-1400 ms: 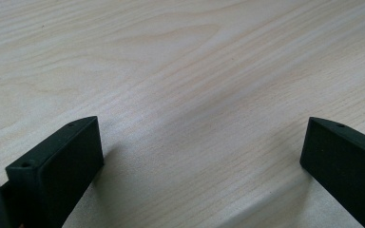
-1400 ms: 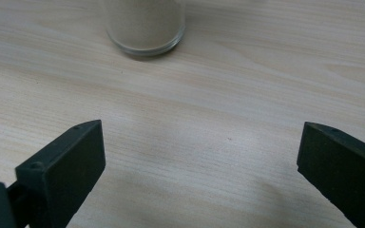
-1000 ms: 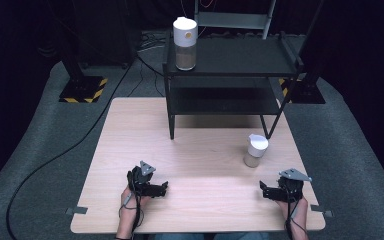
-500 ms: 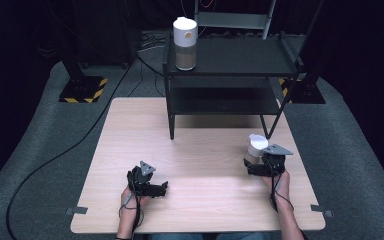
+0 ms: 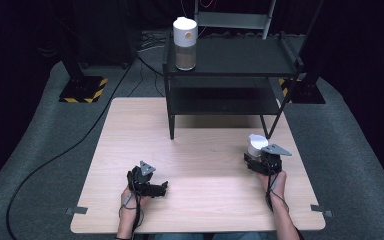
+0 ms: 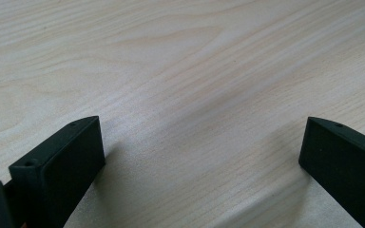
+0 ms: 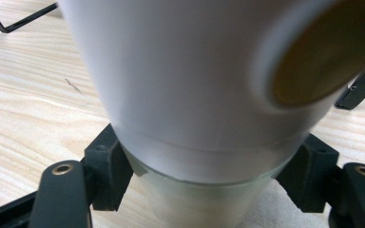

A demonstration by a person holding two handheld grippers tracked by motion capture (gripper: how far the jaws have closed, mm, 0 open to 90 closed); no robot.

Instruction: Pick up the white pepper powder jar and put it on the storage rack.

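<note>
Right gripper view: right claw [image 7: 204, 185] has just been closing & now clamps low on the upright white jar [image 7: 195, 80], standing on bench [image 5: 205, 150] near shelf leg; left claw [image 6: 195, 161] open, well apart.

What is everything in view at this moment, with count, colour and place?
Table: one, light wood, centre of the high view.
Shelf rack: one, black metal, at the table's far edge.
Tall jar: one, white lid, clear body with brownish fill, on the rack's top shelf, left end.
Small jar: one, white top, clear base, on the table by the rack's right leg.
Striped floor blocks: two, yellow and black, beyond the table.
Cable: one, black, across the grey floor at left.
Left gripper: black, jaws open over bare table.
Right gripper: black, jaws closed on the small jar's base.
</note>
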